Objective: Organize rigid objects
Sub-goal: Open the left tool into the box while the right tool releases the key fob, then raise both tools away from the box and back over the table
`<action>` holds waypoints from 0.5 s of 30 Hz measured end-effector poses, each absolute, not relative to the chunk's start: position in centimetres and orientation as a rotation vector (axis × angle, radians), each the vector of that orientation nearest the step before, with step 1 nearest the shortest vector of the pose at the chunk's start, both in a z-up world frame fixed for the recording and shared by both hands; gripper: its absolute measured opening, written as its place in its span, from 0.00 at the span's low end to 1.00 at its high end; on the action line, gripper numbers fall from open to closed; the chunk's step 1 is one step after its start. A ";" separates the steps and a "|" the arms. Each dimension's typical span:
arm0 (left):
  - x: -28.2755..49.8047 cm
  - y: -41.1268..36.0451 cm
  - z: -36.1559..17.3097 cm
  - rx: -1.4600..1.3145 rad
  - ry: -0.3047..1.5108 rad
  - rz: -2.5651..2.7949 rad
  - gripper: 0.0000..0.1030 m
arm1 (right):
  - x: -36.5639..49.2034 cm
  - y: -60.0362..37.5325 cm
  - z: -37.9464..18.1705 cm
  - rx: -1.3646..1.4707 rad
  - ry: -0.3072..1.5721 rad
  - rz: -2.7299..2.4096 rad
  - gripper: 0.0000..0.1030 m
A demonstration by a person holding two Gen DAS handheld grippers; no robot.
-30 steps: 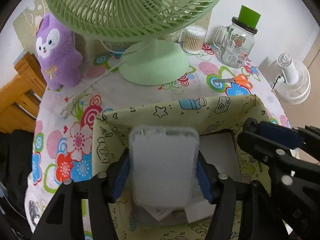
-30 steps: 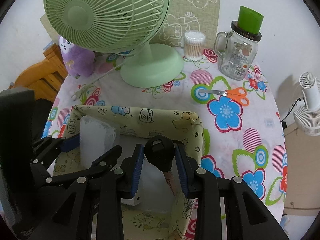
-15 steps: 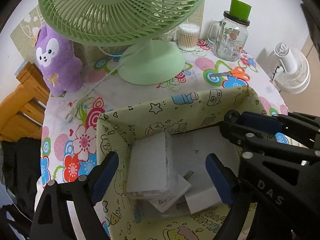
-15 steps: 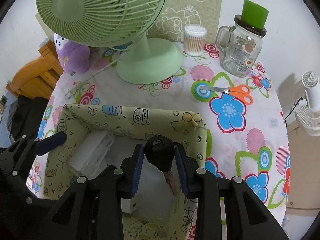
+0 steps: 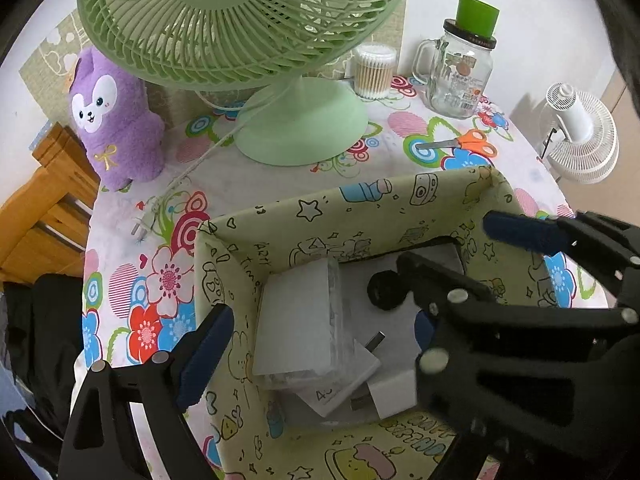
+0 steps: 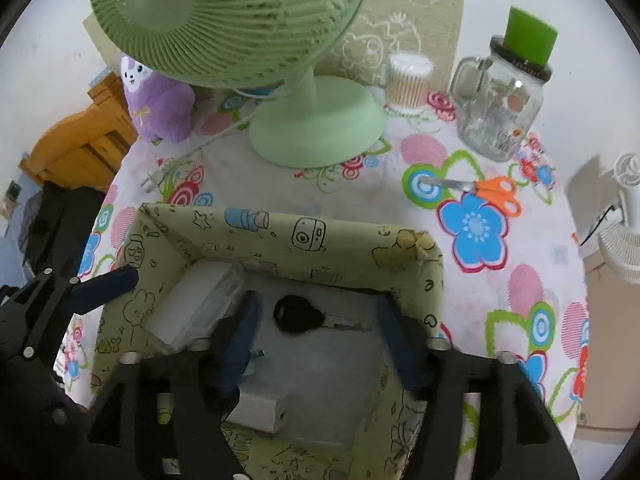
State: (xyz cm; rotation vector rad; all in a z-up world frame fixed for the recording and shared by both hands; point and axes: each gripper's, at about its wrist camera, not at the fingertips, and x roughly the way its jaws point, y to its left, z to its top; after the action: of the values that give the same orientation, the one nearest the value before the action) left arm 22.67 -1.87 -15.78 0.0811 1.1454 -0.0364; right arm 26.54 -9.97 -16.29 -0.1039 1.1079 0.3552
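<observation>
The black car key (image 6: 298, 319) lies between the opening right tool (image 6: 320, 340), inside the yellow-green patterned box (image 6: 304, 236). The left tool (image 5: 320, 344), opening wide, holds nothing; orange scissors (image 6: 486, 189) wait beyond on the tabletop.

fan (image 6: 224, 20) green | plush (image 5: 116, 120) purple | box (image 6: 280, 232) yellow, doodle-printed | scissors (image 6: 494, 192) orange

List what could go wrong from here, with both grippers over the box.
1. The right gripper has its jaws opening around the key lying in the box; lifting out carelessly could snag it.
2. The left gripper, jaws opening over the clear case, sits close to the right one; they may collide.
3. A finger catching the thin box wall could tip the box.
</observation>
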 end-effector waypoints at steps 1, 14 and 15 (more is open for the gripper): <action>22.5 -1.9 -15.6 0.083 1.143 -0.038 0.91 | 26.3 -9.9 -15.9 -0.112 1.095 0.347 0.74; 19.8 -2.3 -13.6 0.086 1.121 -0.054 0.92 | 23.4 -11.1 -13.8 -0.078 1.077 0.319 0.90; 19.6 -2.3 -13.4 0.086 1.120 -0.053 0.92 | 23.1 -11.1 -13.6 -0.076 1.075 0.318 0.90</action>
State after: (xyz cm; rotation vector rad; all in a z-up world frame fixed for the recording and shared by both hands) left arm 19.62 -2.30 -13.40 0.0865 1.1198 -0.0534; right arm 23.13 -11.09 -13.65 -0.0755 1.0753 0.3182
